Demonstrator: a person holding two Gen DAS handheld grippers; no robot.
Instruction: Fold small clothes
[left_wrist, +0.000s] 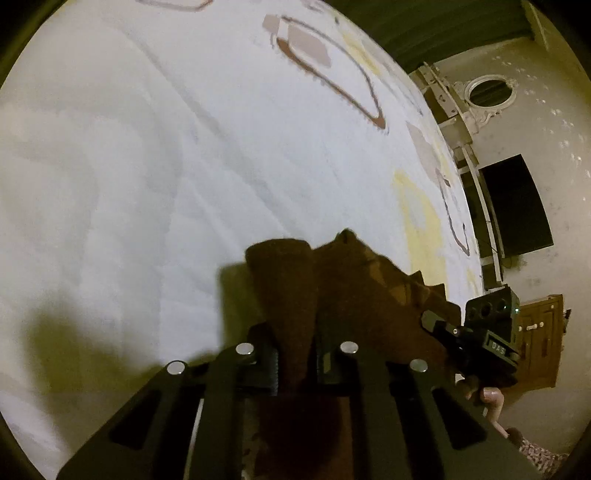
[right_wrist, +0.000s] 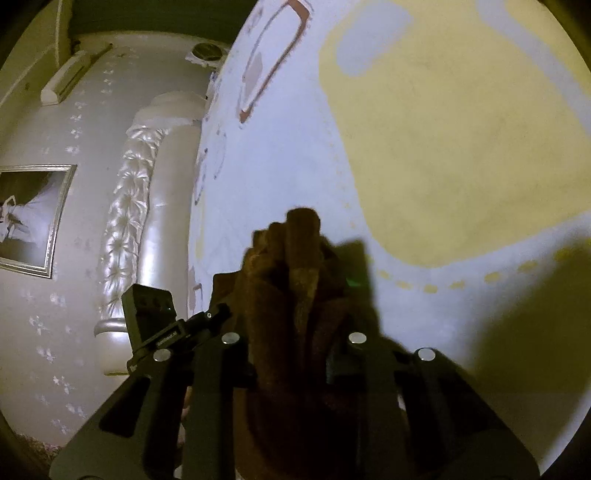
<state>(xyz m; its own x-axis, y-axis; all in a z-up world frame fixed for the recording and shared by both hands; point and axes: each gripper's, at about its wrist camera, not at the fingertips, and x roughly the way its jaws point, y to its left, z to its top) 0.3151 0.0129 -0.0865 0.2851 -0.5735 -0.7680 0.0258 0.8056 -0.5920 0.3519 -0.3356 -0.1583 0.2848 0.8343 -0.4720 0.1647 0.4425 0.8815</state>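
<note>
Over the white bedspread (left_wrist: 155, 155), the left gripper (left_wrist: 295, 363) pinches a bunched edge of the brown garment (left_wrist: 354, 295) between its jaws, and the right gripper (right_wrist: 291, 356) clamps another gathered part of the same dark cloth (right_wrist: 291, 295), which looks raised off the bed between them. No finished fold shows. Judging by this, the folding is barely begun: the garment must be spread flat, then folded.

Dim yellowish light, hard dark shadows on the bedsheet (left_wrist: 147, 166), perhaps slight blur, fisheye-bent edges.
</note>
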